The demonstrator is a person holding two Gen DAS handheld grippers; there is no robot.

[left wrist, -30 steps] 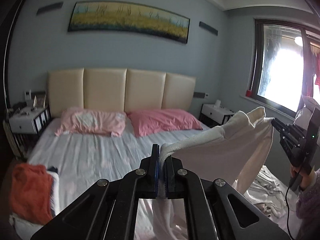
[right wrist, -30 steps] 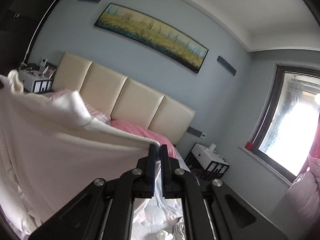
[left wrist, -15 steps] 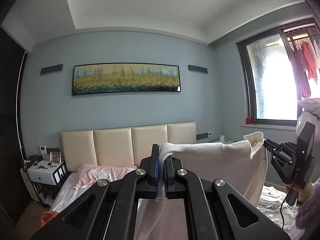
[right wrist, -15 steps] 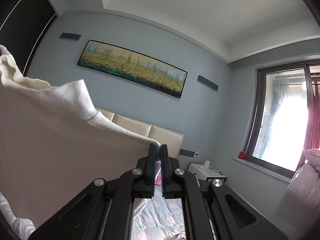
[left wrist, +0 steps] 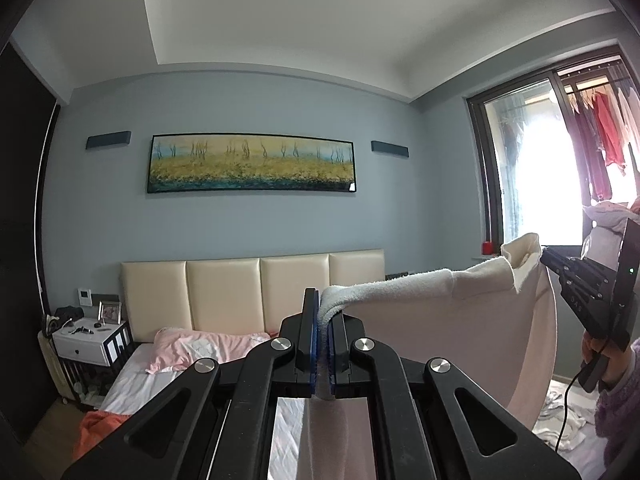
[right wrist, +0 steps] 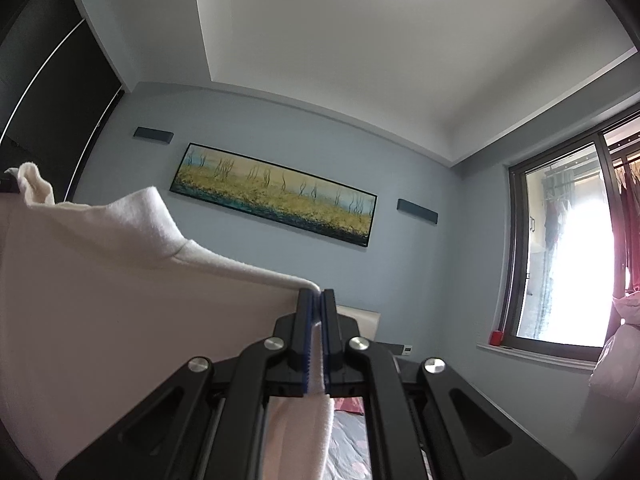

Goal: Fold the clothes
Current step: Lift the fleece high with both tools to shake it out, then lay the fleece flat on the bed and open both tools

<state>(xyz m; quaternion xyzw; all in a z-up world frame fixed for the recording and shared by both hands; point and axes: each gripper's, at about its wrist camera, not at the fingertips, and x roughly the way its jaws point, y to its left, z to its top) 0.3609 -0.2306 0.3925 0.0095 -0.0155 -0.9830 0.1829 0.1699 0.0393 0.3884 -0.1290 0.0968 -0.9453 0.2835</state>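
A cream-white fleece garment hangs spread in the air between my two grippers, high above the bed. My left gripper is shut on one top corner of it. My right gripper is shut on the other top corner; it also shows at the right of the left wrist view. In the right wrist view the garment fills the left half, its collar standing up at the top edge. The lower part of the garment is hidden below both views.
The bed has pink pillows and a cream headboard. An orange garment lies at the bed's near left. A white nightstand stands left. More white laundry lies at the right. A window is on the right wall.
Both grippers have risen and tilted up with the garment. The views now show more wall and ceiling and less bed. The garment stays stretched between them.
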